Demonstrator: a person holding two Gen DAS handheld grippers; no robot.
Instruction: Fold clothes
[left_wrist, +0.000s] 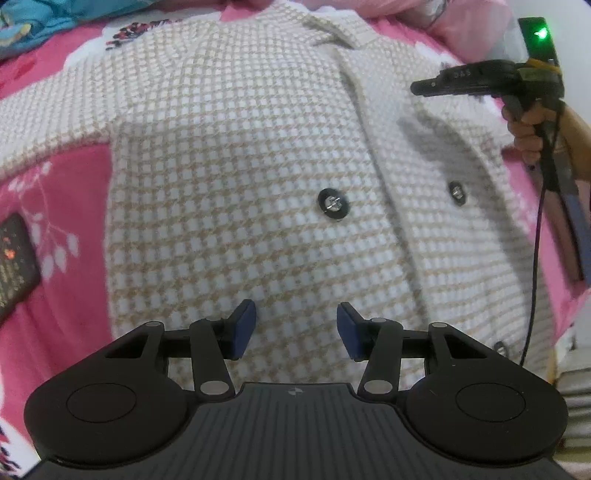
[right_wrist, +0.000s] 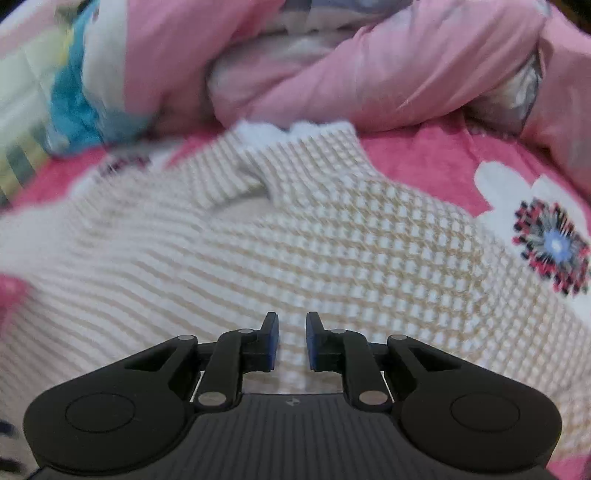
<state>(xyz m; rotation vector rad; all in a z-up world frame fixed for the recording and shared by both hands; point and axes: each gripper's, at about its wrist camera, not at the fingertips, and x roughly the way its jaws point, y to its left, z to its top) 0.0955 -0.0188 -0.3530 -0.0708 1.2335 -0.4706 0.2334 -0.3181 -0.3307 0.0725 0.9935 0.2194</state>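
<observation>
A cream and beige houndstooth jacket (left_wrist: 221, 147) lies spread front-up on a pink flowered bedsheet (left_wrist: 62, 332), two dark buttons (left_wrist: 332, 204) showing. My left gripper (left_wrist: 295, 319) hovers over its lower front, open, nothing between the blue pads. At the upper right of the left wrist view, a hand holds my right gripper (left_wrist: 421, 88) over the jacket's far side. In the right wrist view the jacket (right_wrist: 369, 240) and its collar (right_wrist: 258, 173) are blurred. The right gripper (right_wrist: 291, 334) stands above the cloth with a narrow gap between its pads and nothing in it.
A dark flat device (left_wrist: 14, 262) lies on the sheet to the jacket's left. A bunched pink quilt (right_wrist: 369, 74) and blue fabric (right_wrist: 74, 110) pile up beyond the collar. A black cable (left_wrist: 535, 258) hangs from the right hand. Stacked pale items (left_wrist: 576, 387) sit at the right edge.
</observation>
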